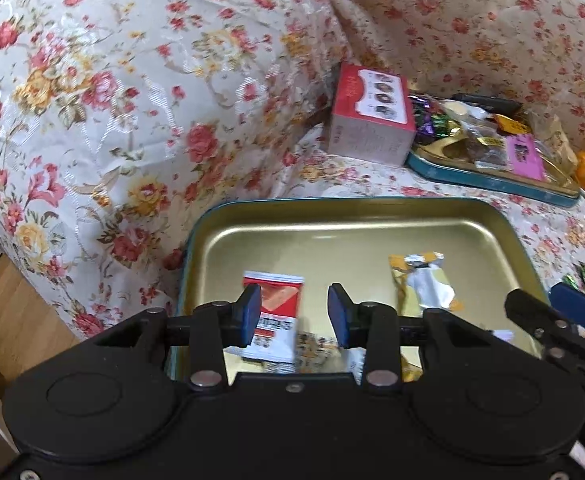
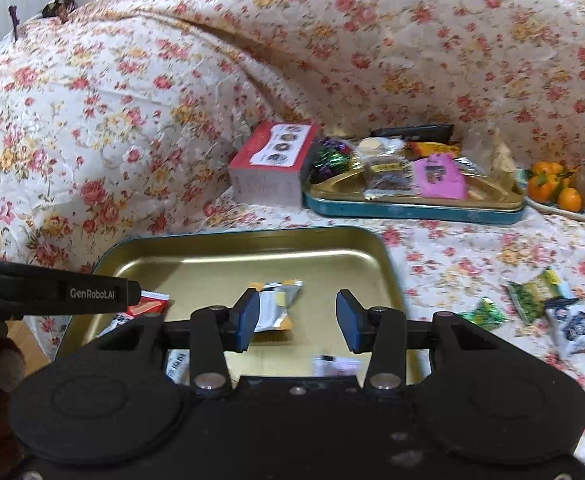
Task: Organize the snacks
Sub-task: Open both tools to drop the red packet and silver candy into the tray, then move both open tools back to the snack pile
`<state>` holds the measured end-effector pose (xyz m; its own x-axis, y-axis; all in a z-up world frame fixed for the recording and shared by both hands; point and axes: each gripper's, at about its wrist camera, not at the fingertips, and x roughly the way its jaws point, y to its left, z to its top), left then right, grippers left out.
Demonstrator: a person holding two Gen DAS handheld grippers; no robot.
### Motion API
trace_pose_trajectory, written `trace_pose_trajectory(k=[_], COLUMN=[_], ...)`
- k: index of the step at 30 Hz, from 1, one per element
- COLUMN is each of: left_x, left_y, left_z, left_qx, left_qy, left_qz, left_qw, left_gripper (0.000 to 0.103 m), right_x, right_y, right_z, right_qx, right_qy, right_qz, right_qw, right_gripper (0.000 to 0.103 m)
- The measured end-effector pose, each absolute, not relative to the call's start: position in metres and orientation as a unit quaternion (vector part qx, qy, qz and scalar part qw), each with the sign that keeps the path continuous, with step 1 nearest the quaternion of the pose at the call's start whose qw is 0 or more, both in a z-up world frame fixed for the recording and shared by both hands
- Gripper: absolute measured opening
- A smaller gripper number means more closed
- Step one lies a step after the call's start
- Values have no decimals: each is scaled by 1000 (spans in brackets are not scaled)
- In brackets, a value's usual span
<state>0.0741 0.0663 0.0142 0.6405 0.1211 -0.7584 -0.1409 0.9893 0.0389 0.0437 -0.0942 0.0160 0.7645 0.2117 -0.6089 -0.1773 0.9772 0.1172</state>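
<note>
A gold tin tray [image 1: 332, 236] with a teal rim lies on the floral cover; it also shows in the right wrist view [image 2: 220, 256]. In it lie a red and white snack packet [image 1: 278, 312], a yellow and silver packet [image 1: 424, 284] and more packets near the front edge. My left gripper [image 1: 294, 314] is open and empty above the tray, over the red packet. My right gripper [image 2: 298, 318] is open and empty above the tray, the yellow and silver packet [image 2: 278, 306] by its left finger. Loose green packets [image 2: 532, 290] and a white packet [image 2: 572, 326] lie right of the tray.
A second teal tray [image 2: 412, 208] piled with snacks sits farther back, a red box [image 2: 272, 164] at its left and oranges [image 2: 564, 190] at its right. The floral sofa armrest and backrest rise on the left and behind. Wooden floor [image 1: 8, 312] shows at left.
</note>
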Motion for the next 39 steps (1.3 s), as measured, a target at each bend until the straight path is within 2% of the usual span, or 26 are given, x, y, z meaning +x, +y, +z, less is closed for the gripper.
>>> trace_pose_trajectory(k=[11, 25, 39], left_x=[49, -3, -36], left_y=[3, -83, -137], left_z=[15, 2, -33], left_qx=[51, 115, 85], left_qy=[398, 394, 461], left_qz=[-6, -121, -129], left_qw=[916, 904, 874], left_gripper=[47, 47, 47], right_x=[6, -47, -33], right_y=[-169, -253, -312], right_z=[16, -21, -32], right_qx=[23, 47, 77], right_qy=[320, 358, 340], right_qz=[28, -63, -147], right_qw=[947, 930, 926], right_gripper=[45, 45, 48])
